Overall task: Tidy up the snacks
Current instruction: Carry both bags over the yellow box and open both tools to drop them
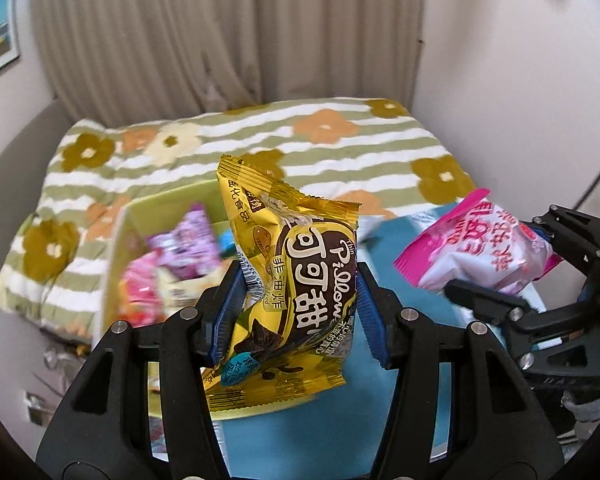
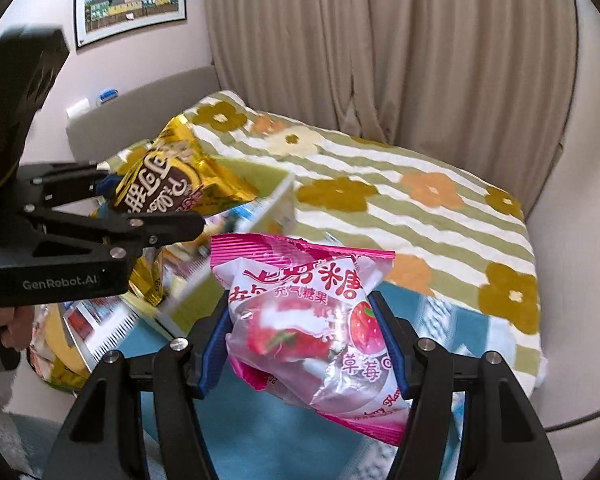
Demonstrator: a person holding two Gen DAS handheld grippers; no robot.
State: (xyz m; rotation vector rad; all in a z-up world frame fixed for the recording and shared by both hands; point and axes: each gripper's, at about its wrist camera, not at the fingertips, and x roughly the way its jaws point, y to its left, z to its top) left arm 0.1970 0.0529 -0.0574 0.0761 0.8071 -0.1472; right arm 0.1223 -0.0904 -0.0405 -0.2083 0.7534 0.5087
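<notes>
Your left gripper (image 1: 296, 304) is clamped on the yellow cocoa snack bag (image 1: 292, 280), blue pads pressing both sides of it at centre frame in the left wrist view, bag upright and off any surface. Your right gripper (image 2: 306, 344) is closed the same way on the pink strawberry candy bag (image 2: 320, 328), held lower centre in the right wrist view and tilted. Both packets are airborne, so neither is placed yet. Behind and left of the yellow bag, at middle left of the left view, sits the green box (image 1: 116, 248), open-topped and already holding several blurred packets, pink and purple among them; judging by that, sorting is partly done, and these two still need to go in. More packets lie at the lower left of the right view beside the box, possibly still to sort; too blurred to count. The box rests on a blue cloth (image 1: 404, 396) in front of the flowered striped blanket (image 1: 340, 148). View differences: the left camera looks into the box interior and catches the right gripper with its pink bag at the right edge; the right camera shows only the box's outer wall (image 2: 276, 204) at centre left, but adds your left gripper side-on at the left edge, the framed picture (image 2: 131, 0) at upper left, and those loose packets.
</notes>
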